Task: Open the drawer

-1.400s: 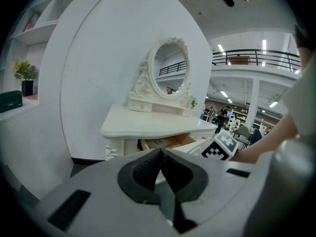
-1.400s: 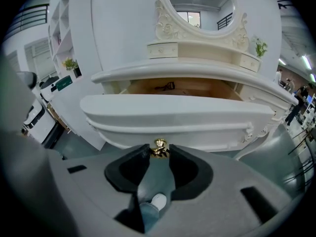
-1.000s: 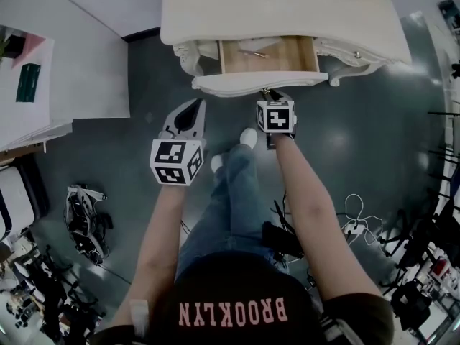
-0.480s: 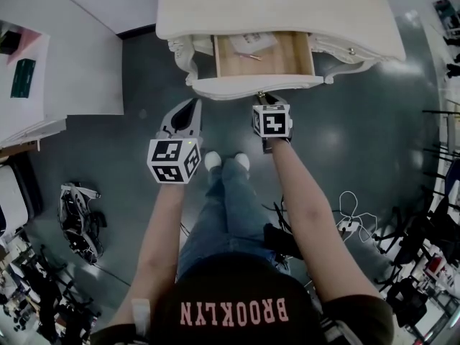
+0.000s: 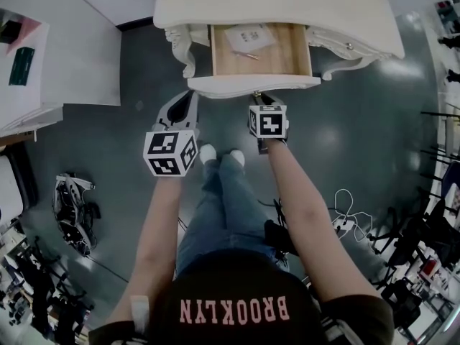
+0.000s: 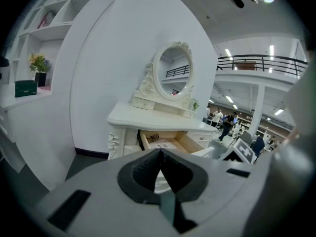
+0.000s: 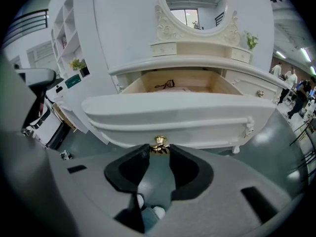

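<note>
The white dressing table [image 5: 273, 6] stands at the top of the head view. Its middle drawer [image 5: 287, 60] is pulled well out, showing a wooden bottom with a paper sheet [image 5: 248, 36] and a pen [image 5: 245, 54]. My right gripper [image 5: 260, 98] is at the drawer's white front panel [image 7: 177, 115], shut on the small gold knob [image 7: 159, 143] under its middle. My left gripper [image 5: 185, 103] hangs to the left of the drawer front, apart from it. Its jaws meet at the tip with nothing between them, and the open drawer [image 6: 165, 142] shows beyond my left gripper [image 6: 160, 153].
A white shelf unit [image 5: 57, 56] stands at the left. Black gear lies on the floor at lower left [image 5: 72, 207], and cables [image 5: 352, 218] at the right. The person's feet [image 5: 219, 157] are just below the drawer front. An oval mirror [image 7: 195, 1] tops the table.
The drawer has slid further out of the table, drawn by my right gripper on the knob. The person's feet have stepped back. My left gripper stayed beside it, still shut.
</note>
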{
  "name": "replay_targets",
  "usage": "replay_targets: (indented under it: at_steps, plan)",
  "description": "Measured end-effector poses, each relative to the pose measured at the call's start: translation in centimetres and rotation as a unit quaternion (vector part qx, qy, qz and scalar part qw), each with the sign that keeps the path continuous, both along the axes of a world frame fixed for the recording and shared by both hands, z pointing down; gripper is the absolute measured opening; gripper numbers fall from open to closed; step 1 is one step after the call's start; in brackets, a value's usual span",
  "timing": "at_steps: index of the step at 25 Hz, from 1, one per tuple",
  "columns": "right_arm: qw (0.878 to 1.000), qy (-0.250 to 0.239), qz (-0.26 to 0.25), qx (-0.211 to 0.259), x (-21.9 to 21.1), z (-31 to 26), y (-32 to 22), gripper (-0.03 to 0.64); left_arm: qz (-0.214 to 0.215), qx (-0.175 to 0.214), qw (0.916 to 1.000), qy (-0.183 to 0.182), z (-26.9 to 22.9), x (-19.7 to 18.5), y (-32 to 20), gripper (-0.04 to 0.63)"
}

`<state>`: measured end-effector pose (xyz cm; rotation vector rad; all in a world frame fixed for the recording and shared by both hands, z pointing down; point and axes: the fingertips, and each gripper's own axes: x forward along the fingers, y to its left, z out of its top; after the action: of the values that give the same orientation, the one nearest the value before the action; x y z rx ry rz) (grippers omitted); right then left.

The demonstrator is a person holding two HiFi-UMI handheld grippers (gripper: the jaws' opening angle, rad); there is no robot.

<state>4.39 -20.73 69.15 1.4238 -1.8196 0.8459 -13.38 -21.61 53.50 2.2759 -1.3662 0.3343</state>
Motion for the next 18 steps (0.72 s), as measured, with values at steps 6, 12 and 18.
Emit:
replay_targets:
  at_steps: [6, 12, 18]
  plan:
    - [0.999, 0.015, -0.012, -0.04, 0.7, 1.0, 3.0, -0.002, -0.006, 0.0, 1.0, -0.004, -0.4, 0.1, 1.4, -0.002]
    - [0.999, 0.009, -0.023, -0.041, 1.2, 0.4, 5.4, -0.002, -0.009, 0.009, 0.9999, -0.007, -1.5, 0.4, 2.6, -0.002]
    - [1.0, 0.006, -0.025, -0.006, 2.6, -3.4, 5.3, -0.002, -0.004, 0.018, 0.9998, -0.006, -3.1, 2.0, 3.7, -0.002]
